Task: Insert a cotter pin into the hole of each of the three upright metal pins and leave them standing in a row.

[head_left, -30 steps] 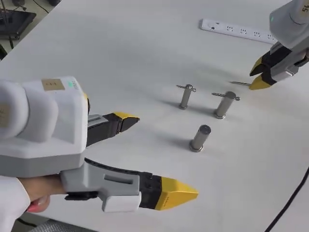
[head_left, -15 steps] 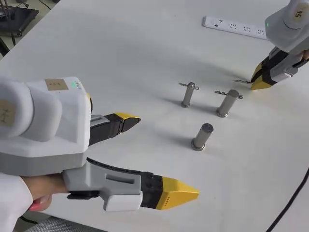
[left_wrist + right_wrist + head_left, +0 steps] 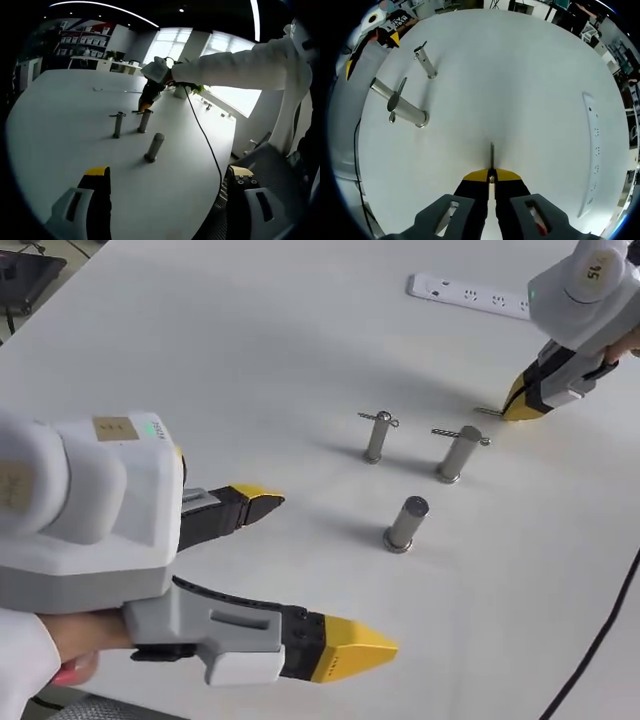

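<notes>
The left gripper [image 3: 310,575] sits low at the near left, pointing right across the table [image 3: 200,340]. A hand [image 3: 75,640] holds it level from beneath. Its jaws stand wide apart with nothing between them. The gripper body hides most of the hand, and a white sleeve [image 3: 18,665] is cut off at the corner.

Past its tips three pins stand upright. The left pin [image 3: 376,440] and the right pin [image 3: 453,458] stand side by side at the back, apart. A left cotter [image 3: 380,420] and a right cotter [image 3: 460,434] pass through their tops. The front pin [image 3: 405,524] stands alone nearer the person; any hole in it is too small to make out.

A power strip [image 3: 465,295] lies far back on the table.

The right gripper [image 3: 520,405] is at the far right, tilted down to the left, with its tips low over the table just beyond the right pin. Its jaws are clamped on the held cotter [image 3: 487,411], which sticks out leftward. In the right gripper view its near end is hidden between the yellow tips. The frame edge cuts off the gripper's body. A dark cable [image 3: 600,640] crosses the near right corner.
</notes>
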Available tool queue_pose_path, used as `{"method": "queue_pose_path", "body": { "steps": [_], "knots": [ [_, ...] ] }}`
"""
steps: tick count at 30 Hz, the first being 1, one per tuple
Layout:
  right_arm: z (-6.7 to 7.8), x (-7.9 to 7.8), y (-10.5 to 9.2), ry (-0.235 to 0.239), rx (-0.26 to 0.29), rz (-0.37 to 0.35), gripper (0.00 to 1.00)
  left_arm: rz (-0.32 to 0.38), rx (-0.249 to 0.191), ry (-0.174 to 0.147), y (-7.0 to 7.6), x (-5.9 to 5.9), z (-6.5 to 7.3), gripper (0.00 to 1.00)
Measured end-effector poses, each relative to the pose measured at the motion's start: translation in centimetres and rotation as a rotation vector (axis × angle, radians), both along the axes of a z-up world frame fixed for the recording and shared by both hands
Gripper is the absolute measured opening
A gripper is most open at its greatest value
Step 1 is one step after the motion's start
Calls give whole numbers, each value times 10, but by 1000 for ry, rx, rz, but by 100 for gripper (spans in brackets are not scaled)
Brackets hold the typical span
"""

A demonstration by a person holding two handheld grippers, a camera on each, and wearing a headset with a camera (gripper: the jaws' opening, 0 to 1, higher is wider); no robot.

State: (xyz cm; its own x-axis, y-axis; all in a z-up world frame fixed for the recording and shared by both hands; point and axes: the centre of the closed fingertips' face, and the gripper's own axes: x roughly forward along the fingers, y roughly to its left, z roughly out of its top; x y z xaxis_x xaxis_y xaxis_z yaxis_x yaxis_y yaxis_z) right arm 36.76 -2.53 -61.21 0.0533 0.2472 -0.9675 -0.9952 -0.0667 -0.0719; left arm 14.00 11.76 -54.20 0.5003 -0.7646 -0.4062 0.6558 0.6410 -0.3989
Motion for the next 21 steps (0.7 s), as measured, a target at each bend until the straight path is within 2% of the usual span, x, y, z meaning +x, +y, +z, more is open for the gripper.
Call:
{"method": "queue_pose_path", "body": {
  "steps": [9,13,15,19,21],
  "knots": [
    [2,-2,1,-37,-5,-3,0,6,-5,-8,0,2,4,97],
    [3,-4,1,-30,-39,5,0,8,2,-14,1,1,7,96],
    [1,2,-2,-48,-62,35,0,11,2,-17,3,0,10,97],
    [6,1,2,-45,-46,4,0,19,4,-24,5,0,12,97],
    [9,-1,3,-49,-42,11,0,23,7,-28,6,1,14,96]
  ]
}}
